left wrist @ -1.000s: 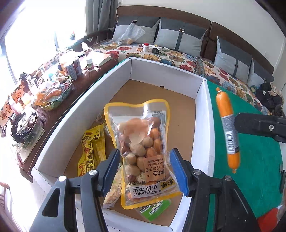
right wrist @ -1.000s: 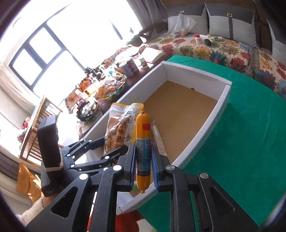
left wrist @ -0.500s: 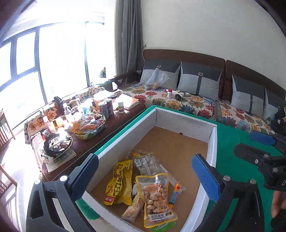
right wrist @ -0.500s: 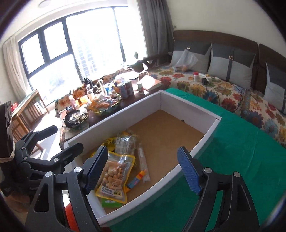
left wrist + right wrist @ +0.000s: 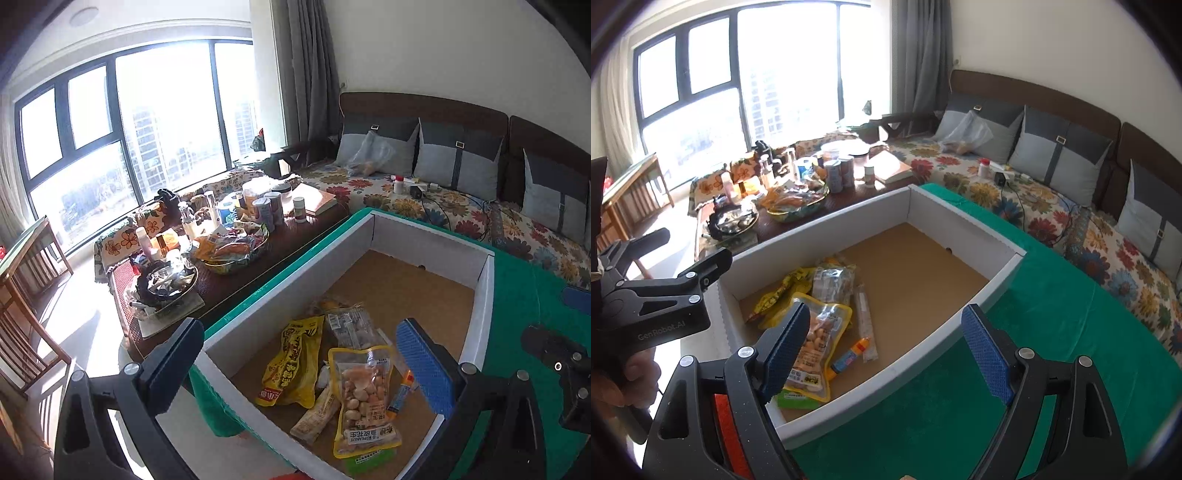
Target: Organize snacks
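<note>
A white cardboard box (image 5: 484, 306) (image 5: 960, 221) with a brown floor sits on the green table. In it lie a clear peanut bag with yellow edges (image 5: 364, 398) (image 5: 820, 339), a yellow snack pack (image 5: 291, 365) (image 5: 779, 291), a clear pack of sweets (image 5: 351, 325) (image 5: 833, 280), a long clear stick pack (image 5: 866, 325) and an orange sausage (image 5: 400, 395) (image 5: 849, 354). My left gripper (image 5: 303, 365) is open and empty above the box's near end. My right gripper (image 5: 886, 350) is open and empty above the box's near right wall.
The green table cloth (image 5: 1052, 314) spreads right of the box. A dark side table (image 5: 221, 273) crowded with bottles, cans and bowls stands left of it. A floral sofa (image 5: 424, 206) with grey cushions runs behind. A red object (image 5: 727, 424) lies by the box's near corner.
The left gripper let go of the peanut bag and the right let go of the orange sausage; both now lie in the box. Both grippers opened wide and drew up and back.
</note>
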The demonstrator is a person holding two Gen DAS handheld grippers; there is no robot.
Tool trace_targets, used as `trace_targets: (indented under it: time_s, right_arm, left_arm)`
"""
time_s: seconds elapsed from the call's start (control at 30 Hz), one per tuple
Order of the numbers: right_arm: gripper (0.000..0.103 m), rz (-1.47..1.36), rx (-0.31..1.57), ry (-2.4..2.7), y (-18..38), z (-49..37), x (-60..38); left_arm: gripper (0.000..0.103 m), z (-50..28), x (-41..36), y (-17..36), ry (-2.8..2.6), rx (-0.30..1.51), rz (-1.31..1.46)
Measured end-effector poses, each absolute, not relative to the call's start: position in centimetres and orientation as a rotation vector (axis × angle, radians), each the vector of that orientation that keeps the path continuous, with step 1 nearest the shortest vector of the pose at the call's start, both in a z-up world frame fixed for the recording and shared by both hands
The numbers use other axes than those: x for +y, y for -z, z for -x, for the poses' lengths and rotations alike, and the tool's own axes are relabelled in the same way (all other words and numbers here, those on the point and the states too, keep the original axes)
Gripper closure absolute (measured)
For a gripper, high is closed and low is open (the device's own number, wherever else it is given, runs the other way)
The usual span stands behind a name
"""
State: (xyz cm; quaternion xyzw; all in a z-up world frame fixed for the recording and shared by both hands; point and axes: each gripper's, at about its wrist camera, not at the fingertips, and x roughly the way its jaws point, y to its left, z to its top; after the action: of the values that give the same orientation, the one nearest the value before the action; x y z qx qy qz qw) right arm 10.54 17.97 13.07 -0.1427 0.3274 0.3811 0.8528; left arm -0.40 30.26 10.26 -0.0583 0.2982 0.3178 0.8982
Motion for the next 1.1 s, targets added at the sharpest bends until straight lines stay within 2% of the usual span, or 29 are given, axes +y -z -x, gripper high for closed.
trace_targets:
  time_s: [1.1]
  right_arm:
    - [0.016,0.342,0.758,-0.792,-11.8,-11.0,21.3]
  left_arm:
    - [0.0,0.7,31.5,-9.6,-0.673,0.703,0.124]
